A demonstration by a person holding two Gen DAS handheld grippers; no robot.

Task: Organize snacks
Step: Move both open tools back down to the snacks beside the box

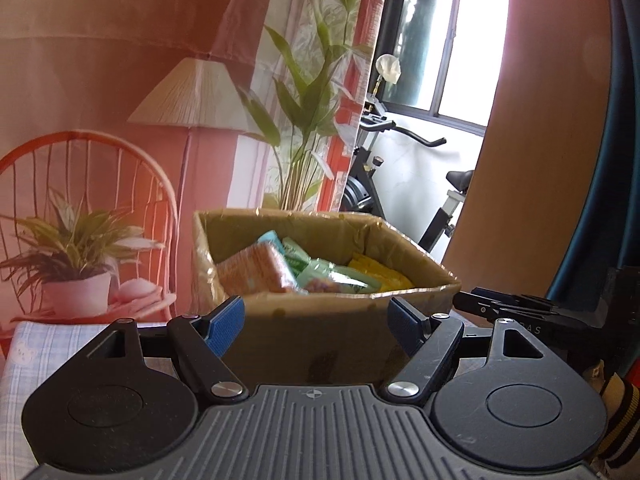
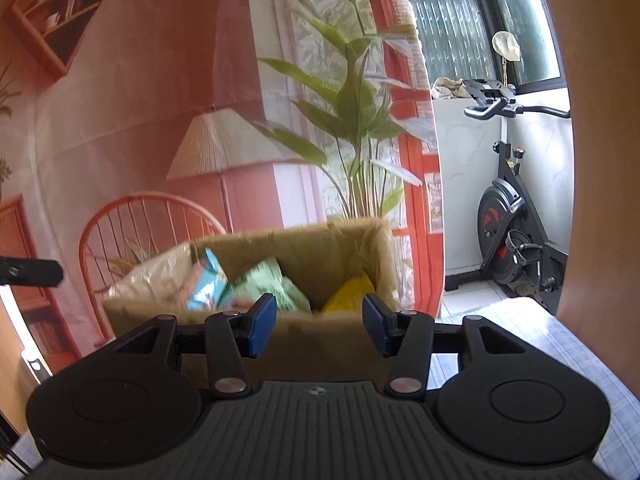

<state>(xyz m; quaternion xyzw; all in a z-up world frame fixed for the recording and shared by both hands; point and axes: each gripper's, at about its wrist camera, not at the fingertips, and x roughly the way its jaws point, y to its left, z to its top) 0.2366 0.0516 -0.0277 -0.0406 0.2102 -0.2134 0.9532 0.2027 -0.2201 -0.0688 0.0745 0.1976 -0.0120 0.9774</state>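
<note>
cracker pack (image 1: 256, 270) in left view only

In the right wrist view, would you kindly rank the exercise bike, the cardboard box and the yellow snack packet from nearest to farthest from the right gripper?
1. Cardboard box, directly ahead of the right gripper.
2. Yellow snack packet, inside the box, right.
3. Exercise bike, far right, by the window.

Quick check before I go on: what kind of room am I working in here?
Probably a home room: an exercise bike by a window, a printed living-room backdrop, and a snack-filled cardboard box on a checked tablecloth.
</note>
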